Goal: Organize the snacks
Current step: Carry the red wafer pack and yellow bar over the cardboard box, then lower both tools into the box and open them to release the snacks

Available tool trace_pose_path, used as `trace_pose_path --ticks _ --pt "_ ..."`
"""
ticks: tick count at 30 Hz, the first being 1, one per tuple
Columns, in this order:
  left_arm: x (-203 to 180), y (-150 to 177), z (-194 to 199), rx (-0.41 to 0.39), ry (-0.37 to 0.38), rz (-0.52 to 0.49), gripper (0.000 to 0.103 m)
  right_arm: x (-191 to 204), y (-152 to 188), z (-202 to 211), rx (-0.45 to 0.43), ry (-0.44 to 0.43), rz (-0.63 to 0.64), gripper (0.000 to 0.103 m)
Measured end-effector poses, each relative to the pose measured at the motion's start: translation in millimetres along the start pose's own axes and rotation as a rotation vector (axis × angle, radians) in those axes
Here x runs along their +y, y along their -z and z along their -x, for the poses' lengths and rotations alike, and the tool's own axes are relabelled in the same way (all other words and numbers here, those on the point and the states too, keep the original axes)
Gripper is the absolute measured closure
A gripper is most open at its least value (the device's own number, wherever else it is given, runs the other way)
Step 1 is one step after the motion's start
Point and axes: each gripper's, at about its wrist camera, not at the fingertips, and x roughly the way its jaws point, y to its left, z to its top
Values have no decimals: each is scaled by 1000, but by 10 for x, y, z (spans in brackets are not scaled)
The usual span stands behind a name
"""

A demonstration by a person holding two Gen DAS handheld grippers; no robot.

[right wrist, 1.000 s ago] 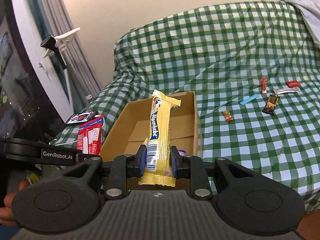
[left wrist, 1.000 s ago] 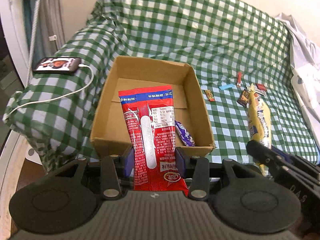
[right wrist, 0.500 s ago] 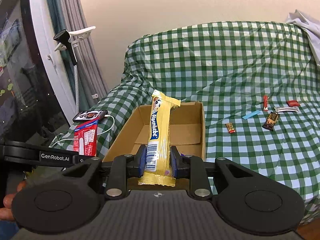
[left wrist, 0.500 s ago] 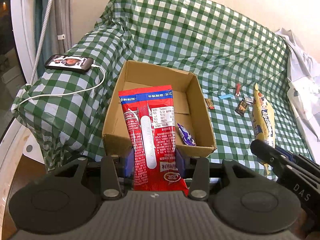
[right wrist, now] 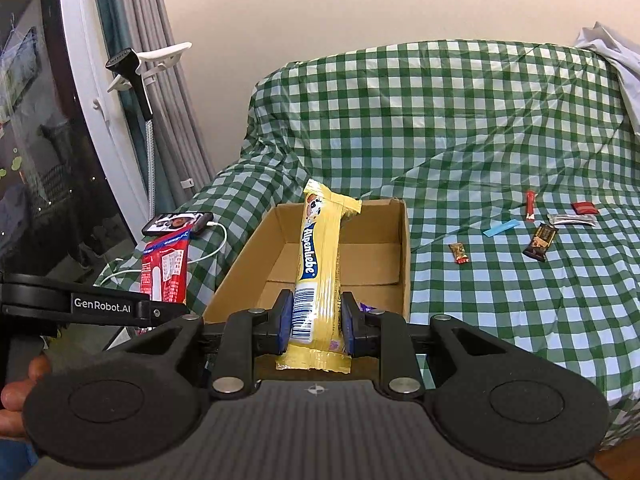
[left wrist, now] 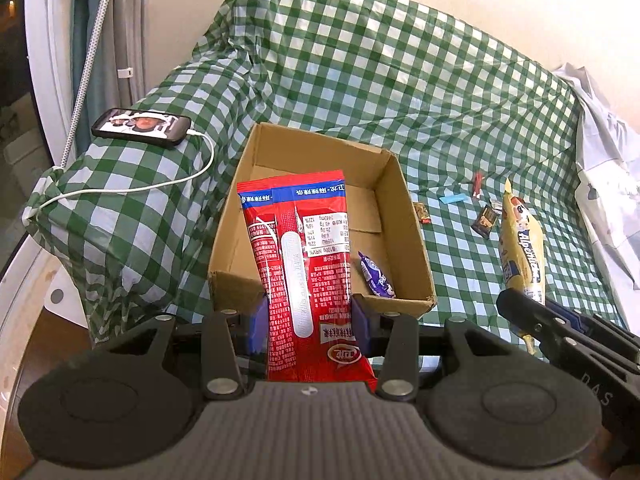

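My left gripper (left wrist: 307, 322) is shut on a red snack packet (left wrist: 304, 256) and holds it upright in front of the near wall of an open cardboard box (left wrist: 416, 240). A small purple snack (left wrist: 376, 276) lies inside the box. My right gripper (right wrist: 314, 322) is shut on a long yellow Alpenliebe packet (right wrist: 320, 256), held upright before the same box (right wrist: 404, 248). The yellow packet also shows in the left wrist view (left wrist: 522, 252), and the red packet in the right wrist view (right wrist: 164, 268).
The box sits on a green checked cloth (left wrist: 400, 92). Several small snacks lie on the cloth right of the box, among them a dark bar (right wrist: 542, 240), a blue strip (right wrist: 500, 227) and a red stick (right wrist: 530, 205). A phone (left wrist: 142, 126) with a white cable lies left.
Both grippers have pulled back and up from the box with their packets still held. The box looks smaller and farther in both views.
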Motion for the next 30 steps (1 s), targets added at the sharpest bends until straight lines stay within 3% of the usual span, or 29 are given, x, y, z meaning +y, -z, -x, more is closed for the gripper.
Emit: trace_pose_path --ticks 30 --pt "189 -458 -537 41 -26 44 55 -22 -183 -644 94 24 30 77"
